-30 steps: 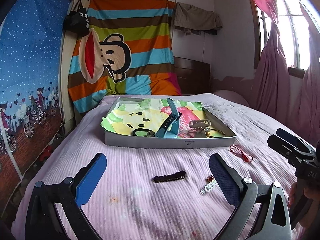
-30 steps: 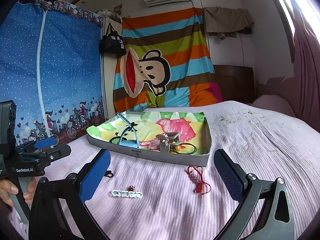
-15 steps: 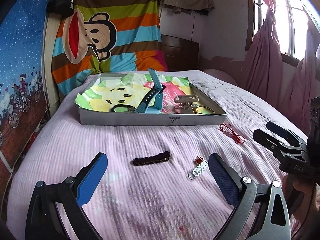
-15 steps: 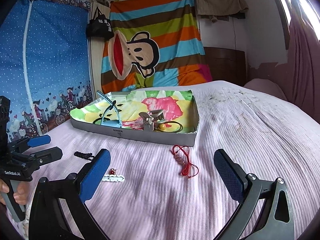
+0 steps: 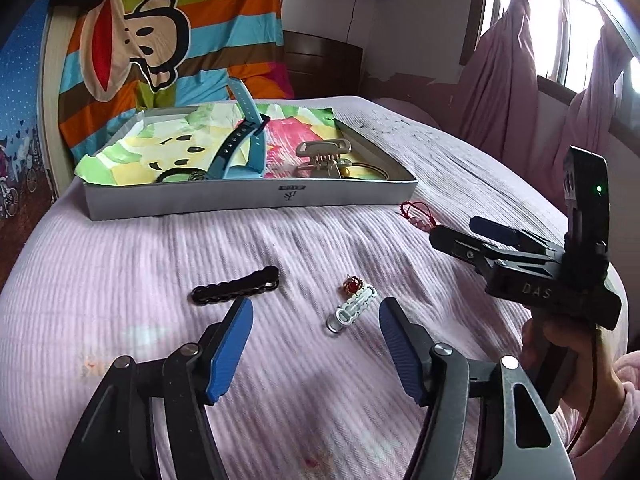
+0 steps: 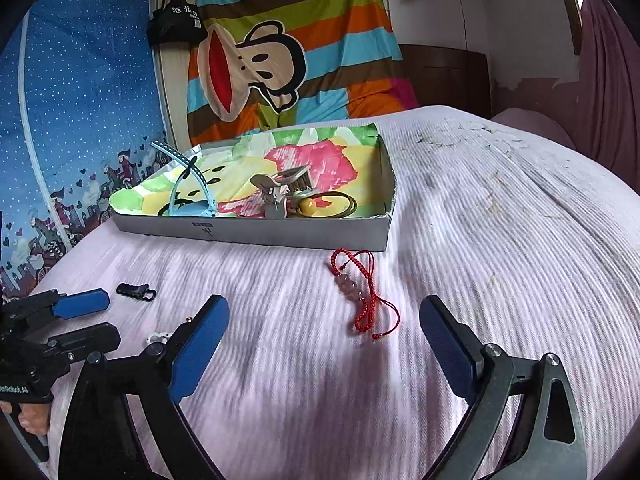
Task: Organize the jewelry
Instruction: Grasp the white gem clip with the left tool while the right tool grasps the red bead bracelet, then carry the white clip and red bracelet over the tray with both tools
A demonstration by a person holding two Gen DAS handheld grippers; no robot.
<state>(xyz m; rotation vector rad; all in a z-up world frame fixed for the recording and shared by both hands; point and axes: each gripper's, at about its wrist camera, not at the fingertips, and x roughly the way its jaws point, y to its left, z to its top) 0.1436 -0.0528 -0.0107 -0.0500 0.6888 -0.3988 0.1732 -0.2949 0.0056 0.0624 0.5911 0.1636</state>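
Hovering low over the bed (image 5: pixel 120 264), left gripper (image 5: pixel 316 344) gapes empty w/ the white clip (image 5: pixel 352 312) just ahead; right gripper (image 6: pixel 324 344), wide apart and empty too, faces the red bracelet (image 6: pixel 362 292) near the tray (image 6: pixel 256 232) front corner (both probably lining up pickups).

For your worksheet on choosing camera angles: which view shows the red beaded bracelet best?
The right wrist view: the red beaded bracelet lies whole on the bedspread, ahead of the open jaws. In the left wrist view, only its upper part shows; the other gripper hides the rest.
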